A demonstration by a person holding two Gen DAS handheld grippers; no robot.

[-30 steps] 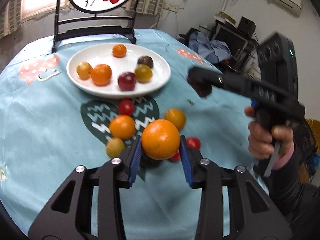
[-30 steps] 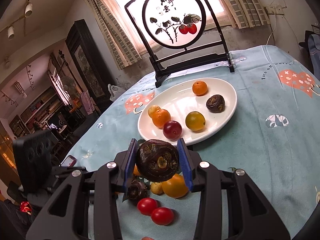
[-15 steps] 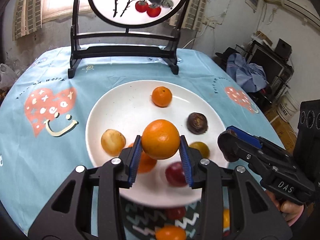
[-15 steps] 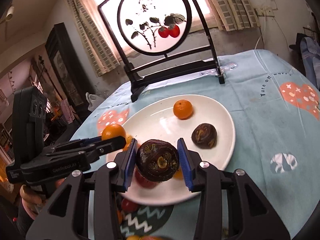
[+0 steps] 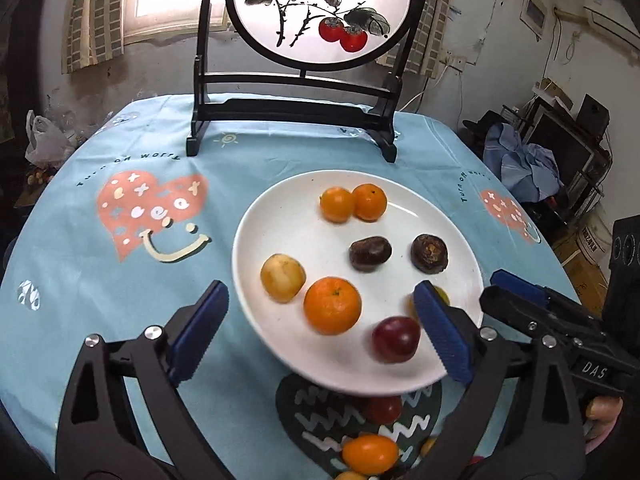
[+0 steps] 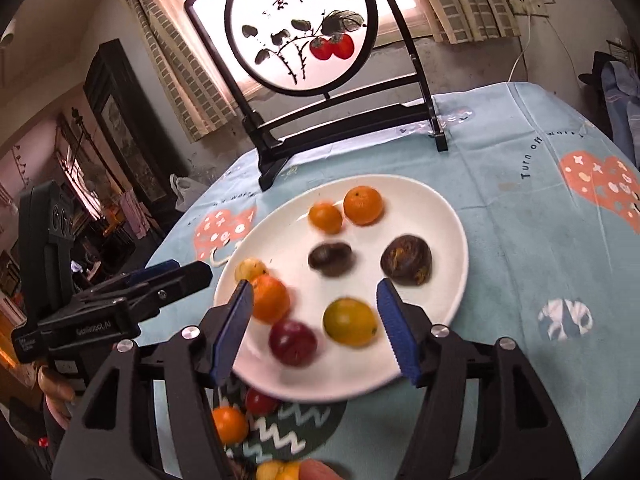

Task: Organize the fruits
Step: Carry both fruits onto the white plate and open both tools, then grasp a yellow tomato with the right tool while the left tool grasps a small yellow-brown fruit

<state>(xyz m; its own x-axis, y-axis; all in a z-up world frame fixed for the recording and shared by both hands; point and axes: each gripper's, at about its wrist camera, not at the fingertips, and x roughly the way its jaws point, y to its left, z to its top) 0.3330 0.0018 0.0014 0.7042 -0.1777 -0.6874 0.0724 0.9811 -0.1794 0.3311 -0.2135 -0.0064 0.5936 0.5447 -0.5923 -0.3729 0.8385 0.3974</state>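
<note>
Across the left-wrist frame, from left: left gripper [image 5: 320, 324], jaws spreading with nothing pinched, over the white plate [image 5: 256, 216] at centre on the blue-clothed worktop [image 5: 80, 248]. On the plate: yellow fruit [image 5: 282, 283], large orange [image 5: 332, 311], two small oranges [image 5: 337, 204], two dark brown fruits [image 5: 370, 253], red plum [image 5: 396, 339]. Lower right: right gripper [image 6: 316, 328], jaws opening, empty. Below the plate, loose fruit [image 5: 370, 453] lies on the cloth.

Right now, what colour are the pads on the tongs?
Blue, ridged pads; clearest in the left wrist view.
</note>
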